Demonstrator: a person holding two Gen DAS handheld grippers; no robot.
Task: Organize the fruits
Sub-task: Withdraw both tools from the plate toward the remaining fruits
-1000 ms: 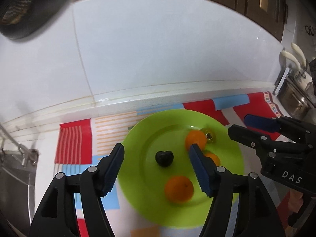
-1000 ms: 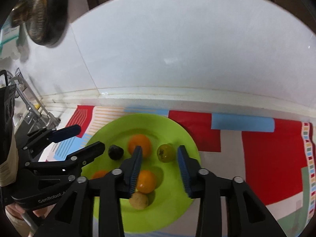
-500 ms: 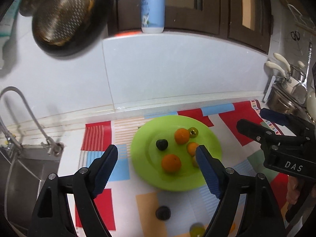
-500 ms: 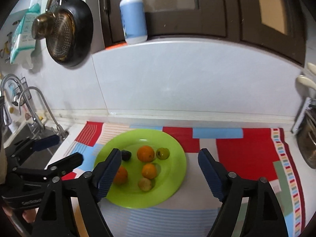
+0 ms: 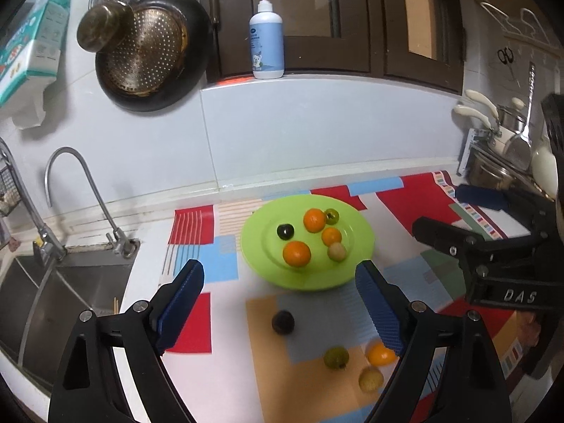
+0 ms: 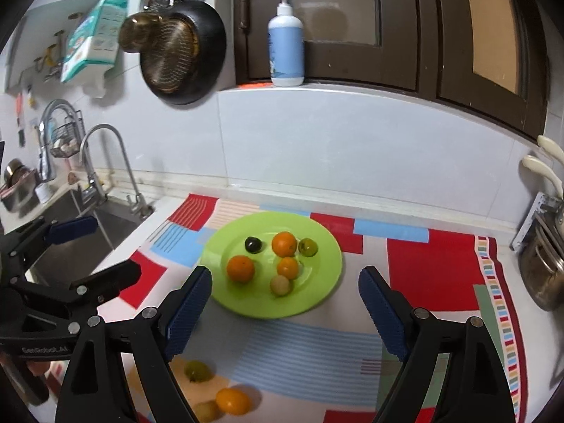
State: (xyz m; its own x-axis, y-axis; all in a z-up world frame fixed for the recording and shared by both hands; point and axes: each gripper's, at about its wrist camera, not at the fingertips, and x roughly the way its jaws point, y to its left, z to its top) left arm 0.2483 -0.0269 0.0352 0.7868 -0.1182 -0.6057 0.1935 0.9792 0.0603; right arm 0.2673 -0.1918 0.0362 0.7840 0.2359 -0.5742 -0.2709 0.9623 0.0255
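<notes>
A lime-green plate sits on a patchwork mat. It holds several fruits: two larger oranges, a small orange, a dark plum, a green fruit and a pale yellow one. Loose on the mat nearer to me lie a dark fruit, a green fruit, an orange and a yellow fruit. My left gripper and right gripper hover above the mat short of the plate. Both sets of jaws are opening, with nothing between them.
A steel sink with a curved faucet lies left of the mat. A pan with a strainer hangs on the tiled wall. A soap bottle stands on the ledge. Pots and utensils crowd the right end.
Both grippers have drawn back and up from the plate, and their jaws have spread much wider. The loose fruits on the near mat have come into view.
</notes>
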